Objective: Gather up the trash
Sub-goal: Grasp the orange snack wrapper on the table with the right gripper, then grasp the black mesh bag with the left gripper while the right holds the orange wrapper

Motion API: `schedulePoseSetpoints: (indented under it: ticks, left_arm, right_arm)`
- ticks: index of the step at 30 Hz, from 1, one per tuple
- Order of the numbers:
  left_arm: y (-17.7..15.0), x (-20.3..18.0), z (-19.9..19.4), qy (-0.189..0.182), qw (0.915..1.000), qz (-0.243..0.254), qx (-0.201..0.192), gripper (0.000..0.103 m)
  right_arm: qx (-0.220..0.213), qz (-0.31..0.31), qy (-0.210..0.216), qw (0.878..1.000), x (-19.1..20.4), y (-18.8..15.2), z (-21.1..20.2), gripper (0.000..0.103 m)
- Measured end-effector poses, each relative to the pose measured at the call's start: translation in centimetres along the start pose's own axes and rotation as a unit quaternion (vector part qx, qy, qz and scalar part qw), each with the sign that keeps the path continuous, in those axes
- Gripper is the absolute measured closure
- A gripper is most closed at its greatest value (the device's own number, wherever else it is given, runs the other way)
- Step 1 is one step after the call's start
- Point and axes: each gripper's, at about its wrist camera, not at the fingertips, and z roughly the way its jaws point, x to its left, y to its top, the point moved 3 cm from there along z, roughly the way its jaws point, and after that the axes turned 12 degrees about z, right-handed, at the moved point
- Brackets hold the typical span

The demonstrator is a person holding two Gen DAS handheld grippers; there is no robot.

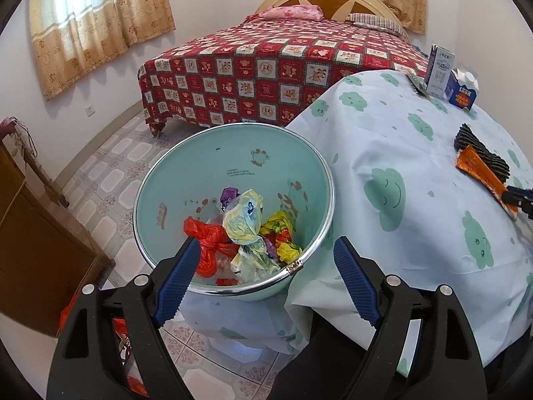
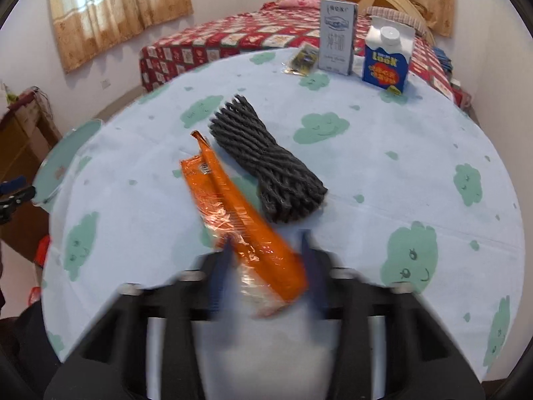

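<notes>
A mint-green bin (image 1: pixel 230 153) stands on the floor beside the round table (image 1: pixel 416 173); it holds crumpled bags and wrappers (image 1: pixel 243 226). My left gripper (image 1: pixel 266 263) is open and empty above the bin's near rim. An orange wrapper (image 2: pixel 240 213) lies on the table beside a dark grey foam net (image 2: pixel 266 163). My right gripper (image 2: pixel 266 250) is blurred, with its fingers either side of the wrapper's near end; I cannot tell whether they grip it. The wrapper (image 1: pixel 483 176) and net (image 1: pixel 479 150) also show in the left wrist view, with the right gripper's tip (image 1: pixel 519 200) at the wrapper.
A grey carton (image 2: pixel 338 36), a blue carton (image 2: pixel 386 60) and a small packet (image 2: pixel 303 58) stand at the table's far side. A bed with a red checked cover (image 1: pixel 266 66) is behind. A wooden cabinet (image 1: pixel 33 233) stands left of the bin. Tiled floor lies between.
</notes>
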Motion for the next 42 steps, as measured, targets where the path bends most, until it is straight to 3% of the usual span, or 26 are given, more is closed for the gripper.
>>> schedulePoseSetpoints:
  ticks: [3,8,15,17,21,27,36,40,42]
  left_arm:
    - [0.1,-0.1,0.0,0.001,1.0000,0.001,0.000,0.022]
    - [0.7,-1.0,0.0,-0.001,0.9999,0.010,0.000,0.022]
    - [3.2,-3.5,-0.5,-0.012,0.9994,0.027,-0.016,0.022]
    - [4.5,-4.9,-0.6,-0.016,0.9988,0.038,-0.027,0.022]
    - [7.7,-8.7,-0.1,-0.037,0.9961,0.067,-0.045,0.022]
    - [12.8,-16.1,2.4,-0.082,0.9868,0.125,-0.062,0.022]
    - [16.7,-24.3,5.6,-0.127,0.9714,0.190,-0.065,0.023]
    - [17.1,-26.6,7.7,-0.153,0.9638,0.214,-0.043,0.042]
    - [17.2,-26.8,8.3,-0.187,0.9605,0.203,-0.039,0.049]
  right_arm:
    - [-0.007,-0.015,0.006,1.000,1.3,-0.7,-0.4,0.089]
    - [-0.029,-0.007,0.017,0.999,1.7,-0.4,-0.1,0.093]
    - [-0.093,0.011,0.007,0.996,0.2,0.8,-3.6,0.094]
    - [-0.123,0.031,-0.016,0.992,-1.6,1.0,-5.2,0.094]
    - [-0.140,0.070,-0.042,0.987,-4.8,0.6,-6.7,0.094]
    - [-0.161,0.134,-0.114,0.971,-11.2,-1.6,-9.0,0.094]
    - [-0.163,0.158,-0.121,0.966,-15.3,-3.4,-9.5,0.094]
    - [-0.157,0.156,-0.111,0.969,-16.0,-4.0,-9.2,0.094]
    - [-0.155,0.155,-0.109,0.970,-15.6,-4.1,-9.0,0.094]
